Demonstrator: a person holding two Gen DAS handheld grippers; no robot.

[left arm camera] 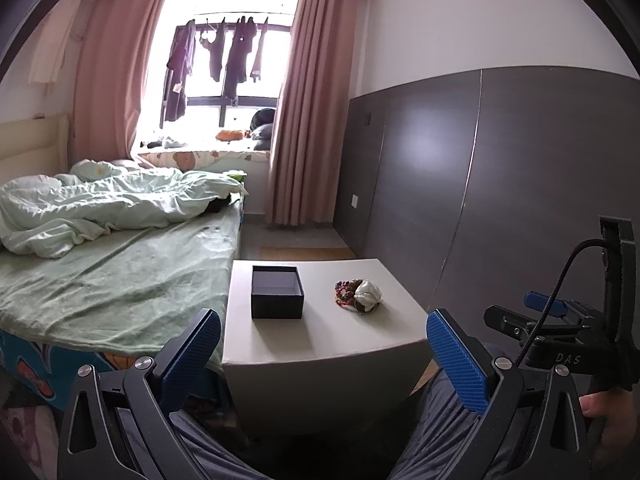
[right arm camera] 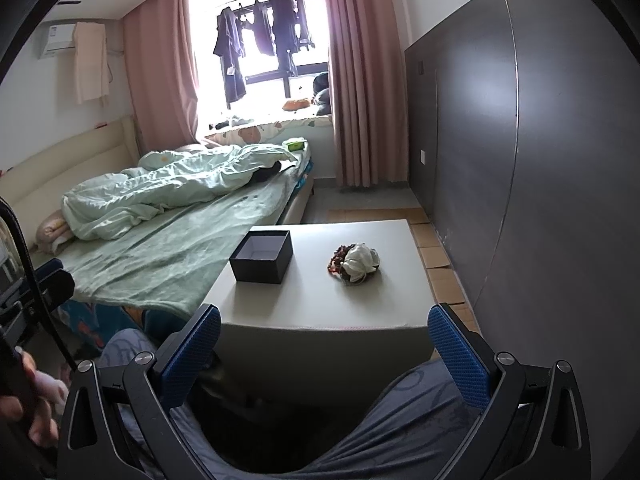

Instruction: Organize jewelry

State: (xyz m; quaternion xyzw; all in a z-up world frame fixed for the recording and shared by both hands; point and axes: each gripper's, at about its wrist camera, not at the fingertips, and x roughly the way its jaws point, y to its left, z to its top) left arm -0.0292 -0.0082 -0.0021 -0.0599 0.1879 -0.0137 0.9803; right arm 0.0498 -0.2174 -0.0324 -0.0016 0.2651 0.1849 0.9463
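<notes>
An open black box (left arm camera: pixel 277 291) with a pale inside stands on a small white table (left arm camera: pixel 320 344). To its right lies a heap of jewelry (left arm camera: pixel 359 296): red-brown bead strings and a white piece. Both show in the right wrist view too, the box (right arm camera: pixel 262 255) and the heap (right arm camera: pixel 355 264) on the table (right arm camera: pixel 320 304). My left gripper (left arm camera: pixel 324 356) is open and empty, held back from the table's near edge. My right gripper (right arm camera: pixel 324 354) is open and empty, also short of the near edge. The right gripper shows at the right of the left wrist view (left arm camera: pixel 548 316).
A bed (left arm camera: pixel 112 272) with a green sheet and rumpled duvet runs along the table's left side. A dark grey wall panel (left arm camera: pixel 500 184) stands to the right. The person's knees (right arm camera: pixel 400 424) are under the grippers. Curtains and a window are at the far end.
</notes>
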